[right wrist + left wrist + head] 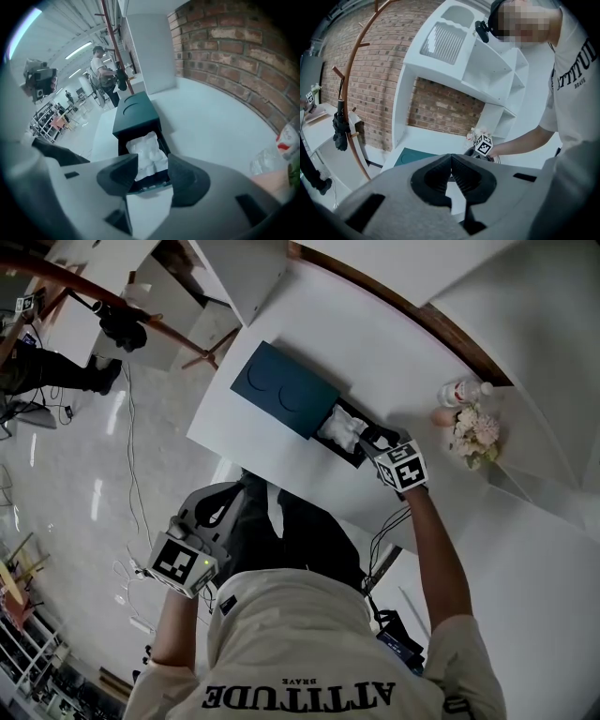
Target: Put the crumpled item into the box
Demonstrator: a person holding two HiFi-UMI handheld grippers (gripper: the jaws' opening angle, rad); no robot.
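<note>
A dark teal box (284, 388) lies on the white table (394, 343), with its black tray pulled out toward me. The crumpled white paper (339, 430) rests inside that tray, also seen in the right gripper view as a paper wad (147, 151). My right gripper (373, 441) hovers just above the tray's near end and is open (152, 171), touching nothing. My left gripper (217, 512) hangs low beside my body, off the table; its jaws (451, 163) meet at the tips and hold nothing.
A plastic bottle (463, 390) and a small bunch of flowers (476, 435) stand at the table's right. A curved brown coat rack (112, 306) and a white shelf unit (454, 70) stand beyond the table. Cables trail on the floor (127, 427).
</note>
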